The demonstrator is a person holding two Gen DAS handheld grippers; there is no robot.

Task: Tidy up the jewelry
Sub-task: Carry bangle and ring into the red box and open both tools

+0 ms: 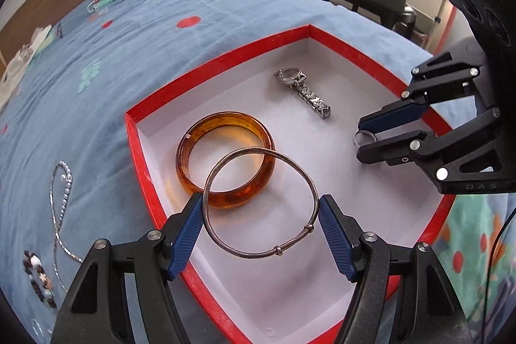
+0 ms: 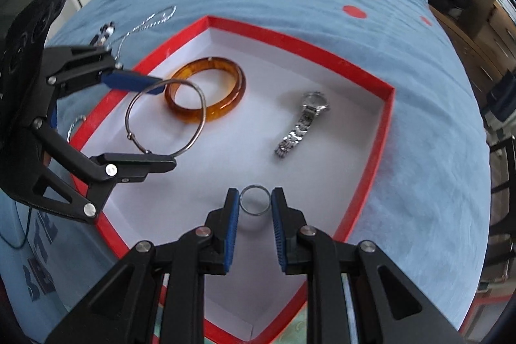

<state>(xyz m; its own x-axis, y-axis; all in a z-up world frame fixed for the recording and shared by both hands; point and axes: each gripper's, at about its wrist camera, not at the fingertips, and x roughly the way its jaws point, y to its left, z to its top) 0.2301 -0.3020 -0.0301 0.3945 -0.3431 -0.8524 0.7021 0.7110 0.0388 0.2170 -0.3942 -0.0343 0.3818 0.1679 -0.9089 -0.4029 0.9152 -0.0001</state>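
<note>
My left tongs (image 1: 260, 210) pinch the thin, stiff wire bangle (image 1: 258, 202) across its width (slippery, light), while my right tongs (image 2: 255, 201) clamp the small ring (image 2: 255, 201) over the box (image 2: 380, 131).

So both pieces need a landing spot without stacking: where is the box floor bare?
Bare white floor lies between the silver wristwatch and small silver ring, and toward the red box's near corner. The far-left corner is crowded: the amber bangle lies there, with the thin silver bangle above it.

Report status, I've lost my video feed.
Left gripper shut on silver bangle. Right gripper shut on ring. Both over red box. Nothing obstructing.
</note>
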